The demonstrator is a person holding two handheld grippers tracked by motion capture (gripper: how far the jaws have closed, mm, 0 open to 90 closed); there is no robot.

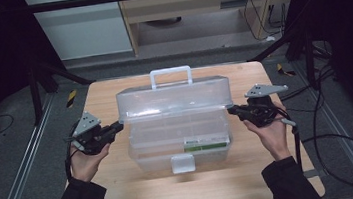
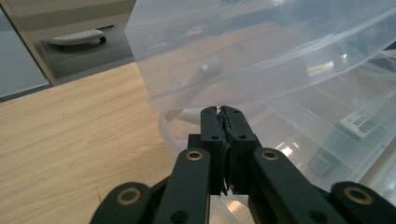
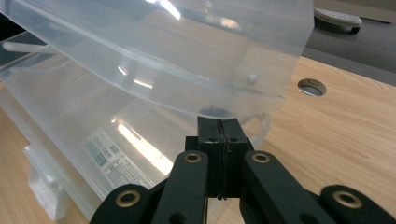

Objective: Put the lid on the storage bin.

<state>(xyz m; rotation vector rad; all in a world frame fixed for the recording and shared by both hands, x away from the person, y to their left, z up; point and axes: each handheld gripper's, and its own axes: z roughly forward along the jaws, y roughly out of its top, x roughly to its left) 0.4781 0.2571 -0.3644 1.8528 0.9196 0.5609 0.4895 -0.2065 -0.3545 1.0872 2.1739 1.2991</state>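
Note:
A clear plastic box (image 1: 180, 147) stands in the middle of the wooden table, its lid (image 1: 172, 97) tilted partly up with a handle (image 1: 170, 75) on top. My left gripper (image 1: 119, 126) is at the lid's left end. In the left gripper view its jaws (image 2: 220, 111) are pressed together, tips just under the lid's rim (image 2: 210, 98), nothing between them. My right gripper (image 1: 230, 109) is at the lid's right end. The right gripper view shows that gripper (image 3: 218, 121) shut too, its tips under the lid's edge (image 3: 224, 109). A green and white label (image 1: 205, 144) lies in the box.
A white latch (image 1: 183, 163) hangs at the box's front wall. The table (image 1: 185, 191) has bare wood in front of the box and a round cable hole (image 3: 311, 87) near its right side. Cables trail over the floor at the right (image 1: 340, 141).

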